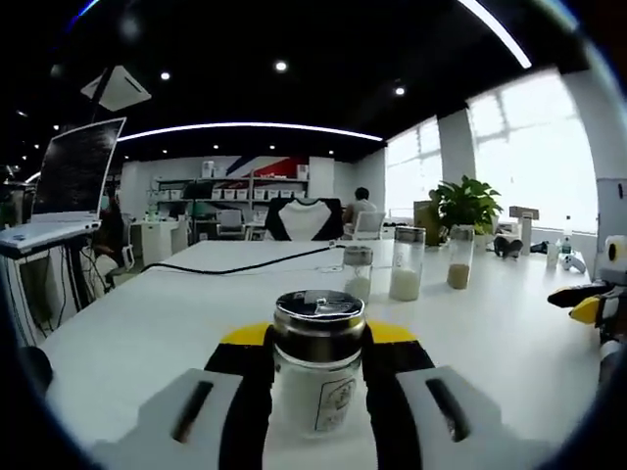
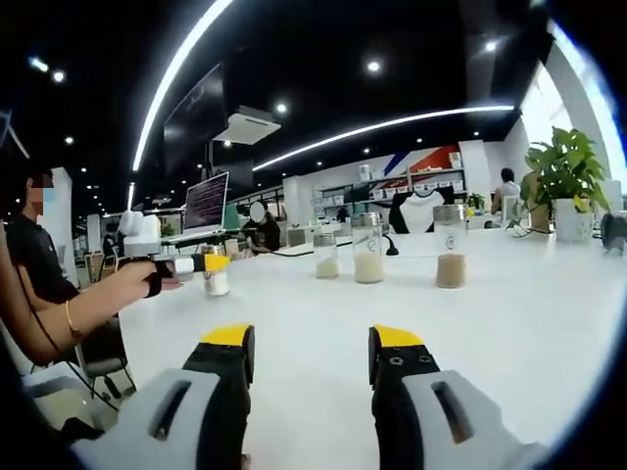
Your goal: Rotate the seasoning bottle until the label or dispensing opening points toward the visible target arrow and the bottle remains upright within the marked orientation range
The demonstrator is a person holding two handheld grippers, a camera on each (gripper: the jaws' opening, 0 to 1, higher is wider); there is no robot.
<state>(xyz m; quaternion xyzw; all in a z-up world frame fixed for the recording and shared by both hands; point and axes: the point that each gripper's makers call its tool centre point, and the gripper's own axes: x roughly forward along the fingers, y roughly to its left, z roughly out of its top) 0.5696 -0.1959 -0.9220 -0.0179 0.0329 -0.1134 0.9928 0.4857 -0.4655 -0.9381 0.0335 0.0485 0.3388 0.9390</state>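
Two jaws of my left gripper close on the seasoning bottle, one yellow-tipped pad against each side of its glass body. The bottle stands upright on the white table, its chrome cap facing me and a small label showing low on the glass. Beyond it, three more bottles stand in a row: a short one, a taller one with white contents and one with brown contents. A black cable runs across the far tabletop, a laptop sits raised at the table's left edge, and a potted plant stands by the window.

From the right gripper view the same grip appears from the side: my left gripper holds the small bottle far off, with my forearm reaching to it, a thin bracelet on the wrist. My right gripper stands open, its jaws apart with bare table between them, nothing held. This view also shows a seated person beside the table and the three bottles, well apart from the one I hold.
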